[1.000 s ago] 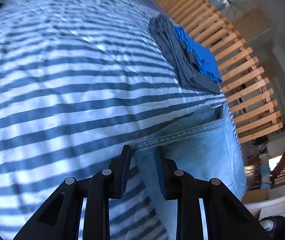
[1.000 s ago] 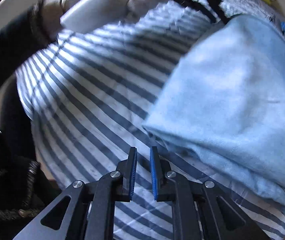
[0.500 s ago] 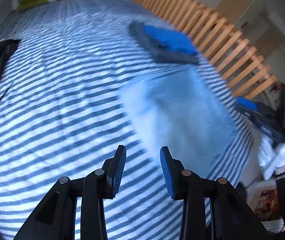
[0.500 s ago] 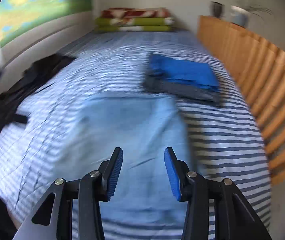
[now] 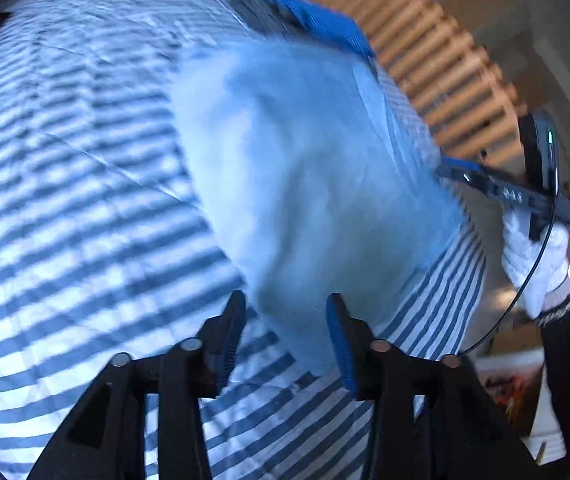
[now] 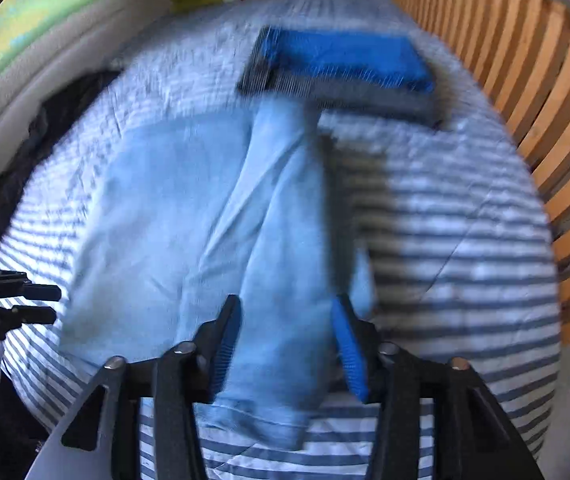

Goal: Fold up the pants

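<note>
Our left gripper (image 5: pixel 285 332) and right gripper (image 6: pixel 287 340) have just been opening, both half-spread above the light-blue denim pants (image 6: pixel 189 216), gripping nothing.

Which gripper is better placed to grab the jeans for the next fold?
Probably the right gripper: it is open directly over the jeans hem. The left gripper, also open, sits at their corner.

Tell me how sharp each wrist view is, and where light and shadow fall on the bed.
Left wrist view: strong motion blur smears the light blue pants and the bedspread stripes, while the left gripper stays crisp. Right wrist view: milder blur, the pants' folds readable, a dark shadow band beside them; the right gripper is sharp. Both views: fisheye bends the wooden slats, and sunlight brightens the bedspread's near part.
</note>
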{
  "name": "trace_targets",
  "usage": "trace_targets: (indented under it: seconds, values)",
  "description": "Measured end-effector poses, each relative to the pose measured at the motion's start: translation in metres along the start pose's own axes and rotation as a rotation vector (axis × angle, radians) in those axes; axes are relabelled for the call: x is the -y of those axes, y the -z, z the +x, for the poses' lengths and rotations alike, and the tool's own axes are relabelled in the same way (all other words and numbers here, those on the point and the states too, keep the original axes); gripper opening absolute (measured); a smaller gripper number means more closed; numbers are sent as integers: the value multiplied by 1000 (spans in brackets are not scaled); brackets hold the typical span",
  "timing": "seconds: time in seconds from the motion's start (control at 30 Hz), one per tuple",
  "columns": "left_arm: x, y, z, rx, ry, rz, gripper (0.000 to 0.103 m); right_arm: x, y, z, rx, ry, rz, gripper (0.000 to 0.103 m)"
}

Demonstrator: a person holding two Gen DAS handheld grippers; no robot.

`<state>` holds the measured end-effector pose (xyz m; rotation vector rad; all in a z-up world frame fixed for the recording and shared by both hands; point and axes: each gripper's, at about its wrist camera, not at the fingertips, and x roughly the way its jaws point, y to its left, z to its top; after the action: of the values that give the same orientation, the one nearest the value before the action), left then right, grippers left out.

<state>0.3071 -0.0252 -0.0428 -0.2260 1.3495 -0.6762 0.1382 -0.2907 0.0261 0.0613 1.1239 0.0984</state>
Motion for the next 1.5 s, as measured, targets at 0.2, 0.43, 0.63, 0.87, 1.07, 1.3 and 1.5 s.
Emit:
trace_targets:
  seconds: [0.2,0.43,0.63,0.87,1.07,1.3,1.5]
  values:
    - [-17,-35,-16,46,9,-96,66,37,-42,27,-64,-98,77,74]
    - [-26,-70,29,-17,63,-208,73,54,-50,72,-171,-198,111,74]
    - [-42,-75,56,-27,80,-274,74,55,-35,101,-248,-326,152,75]
    - [-41,-78,72,-18,119,-260,74,32,-30,102,-199,-363,100,76]
    - [-23,-78,82,-6,99,-183,62,21,-30,106,-214,-390,132,53]
    - [-33,-80,85,1,135,-218,55,24,-29,107,-210,-384,165,56]
    - [-8,-82,84,32,78,-133,20,10,-28,93,-183,-287,126,26]
